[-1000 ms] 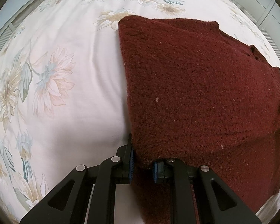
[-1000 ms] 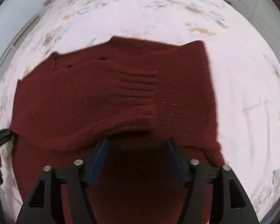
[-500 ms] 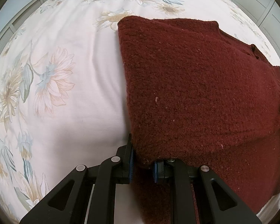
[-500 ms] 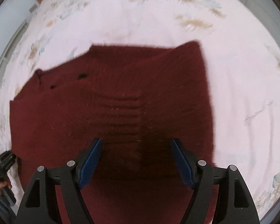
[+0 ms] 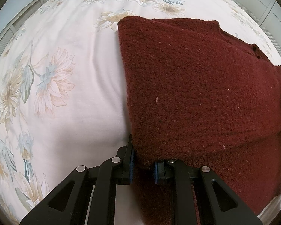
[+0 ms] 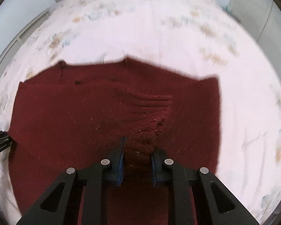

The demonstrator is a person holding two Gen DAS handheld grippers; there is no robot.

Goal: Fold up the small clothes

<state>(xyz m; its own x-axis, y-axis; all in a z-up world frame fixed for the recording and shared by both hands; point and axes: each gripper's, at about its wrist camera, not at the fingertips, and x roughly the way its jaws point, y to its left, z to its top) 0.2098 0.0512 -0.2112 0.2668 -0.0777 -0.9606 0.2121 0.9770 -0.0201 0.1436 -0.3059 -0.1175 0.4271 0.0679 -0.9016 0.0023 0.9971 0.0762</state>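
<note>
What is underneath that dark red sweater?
The sweater lies on a floral bedsheet, which shows all around it. Another layer of the same red knit shows beneath its lifted edge; anything else underneath is covered.

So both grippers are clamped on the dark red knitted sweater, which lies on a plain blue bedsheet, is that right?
Not quite: the bedsheet is pale with a floral print, not plain blue, as the left wrist view shows. The rest holds: the left gripper and right gripper are both clamped on the dark red knitted sweater.
</note>
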